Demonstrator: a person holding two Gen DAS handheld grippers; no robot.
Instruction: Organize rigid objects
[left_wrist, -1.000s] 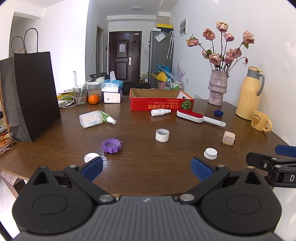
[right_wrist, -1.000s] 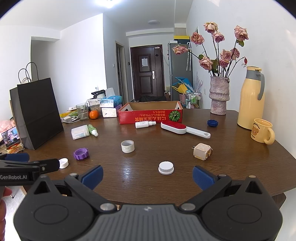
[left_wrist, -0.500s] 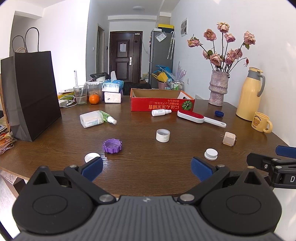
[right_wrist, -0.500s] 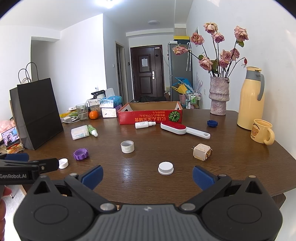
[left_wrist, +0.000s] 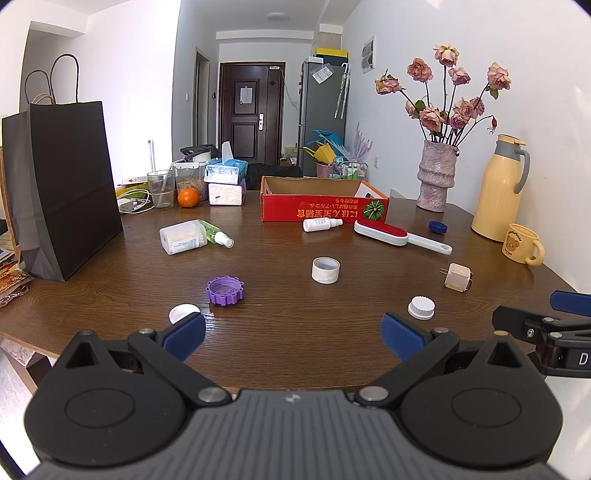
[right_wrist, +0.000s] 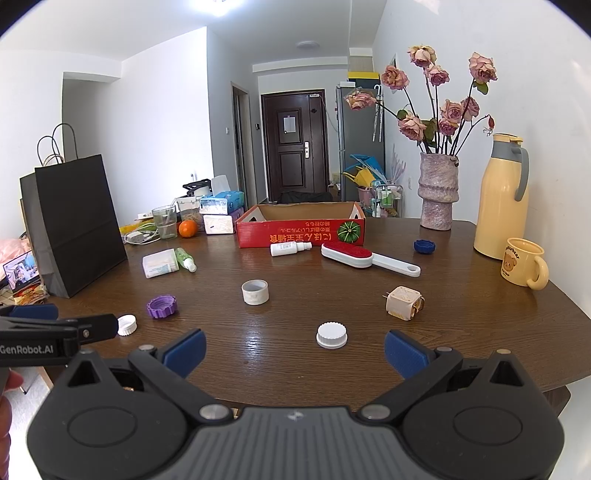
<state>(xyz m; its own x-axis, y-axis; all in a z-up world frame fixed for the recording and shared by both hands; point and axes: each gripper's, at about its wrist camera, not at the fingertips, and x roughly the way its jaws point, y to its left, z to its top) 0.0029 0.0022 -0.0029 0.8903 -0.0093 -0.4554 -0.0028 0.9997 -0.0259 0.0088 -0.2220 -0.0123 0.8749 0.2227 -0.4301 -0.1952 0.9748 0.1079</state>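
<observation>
In the left wrist view almost nothing has changed over the last second: the left gripper (left_wrist: 291, 334) hovers at the near desk (left_wrist: 295, 343) edge with jaws apart and empty, so sorting has not begun, the purple cap (left_wrist: 224, 291) and white ring (left_wrist: 325, 270) loose before the red box (left_wrist: 323, 206) with its upside-down orange print. In the right wrist view the right gripper (right_wrist: 293, 349), jaws likewise apart, faces the white cap (right_wrist: 331, 335); "GenRobot.AI" shows at left.

Black paper bag (left_wrist: 62, 184) upright at tabletop (left_wrist: 280, 343) left, vase of dried roses (left_wrist: 436, 177), yellow thermos jug (left_wrist: 498, 192), bear mug (left_wrist: 522, 243), orange (left_wrist: 188, 197), tissue boxes (left_wrist: 225, 184).
</observation>
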